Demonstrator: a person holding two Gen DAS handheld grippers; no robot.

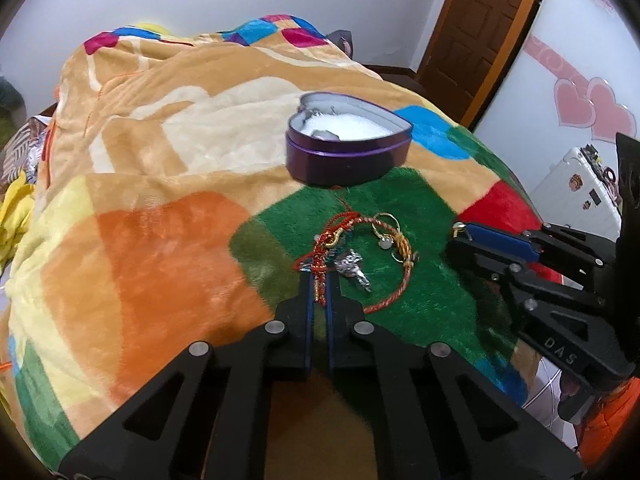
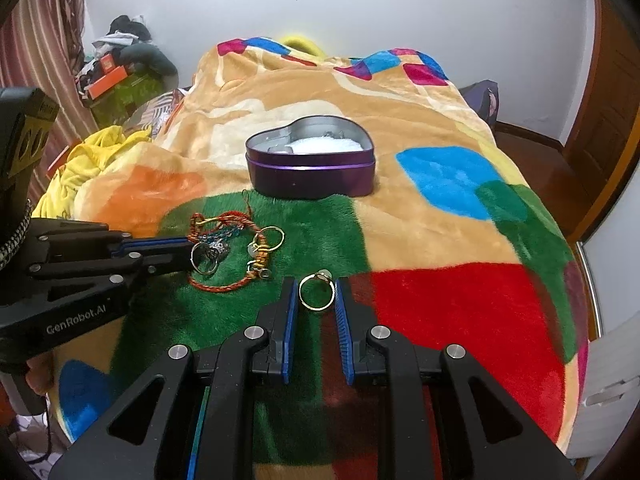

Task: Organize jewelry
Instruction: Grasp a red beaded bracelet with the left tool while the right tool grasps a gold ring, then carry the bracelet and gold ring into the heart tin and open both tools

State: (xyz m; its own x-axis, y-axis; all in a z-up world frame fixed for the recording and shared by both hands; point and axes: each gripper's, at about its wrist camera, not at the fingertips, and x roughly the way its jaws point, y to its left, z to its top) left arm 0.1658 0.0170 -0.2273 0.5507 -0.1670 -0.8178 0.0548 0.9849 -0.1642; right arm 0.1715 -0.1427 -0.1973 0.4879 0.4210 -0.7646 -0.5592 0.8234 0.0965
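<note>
A purple heart-shaped tin [image 1: 348,160] with white padding stands open on the blanket, also in the right wrist view [image 2: 312,176]. A tangle of red braided bracelets, gold rings and a silver charm [image 1: 360,252] lies on the green patch in front of it. My left gripper [image 1: 319,280] is shut on the red braided cord [image 1: 320,284] at the pile's near edge; it also shows in the right wrist view [image 2: 188,250]. My right gripper [image 2: 317,292] is shut on a gold ring [image 2: 316,294], held off the blanket right of the pile.
A colourful fleece blanket [image 2: 440,216] covers the bed. A wooden door [image 1: 480,28] stands behind right, a white suitcase [image 1: 576,192] beside the bed. Clutter and yellow cloth [image 2: 88,152] lie at the bed's left side.
</note>
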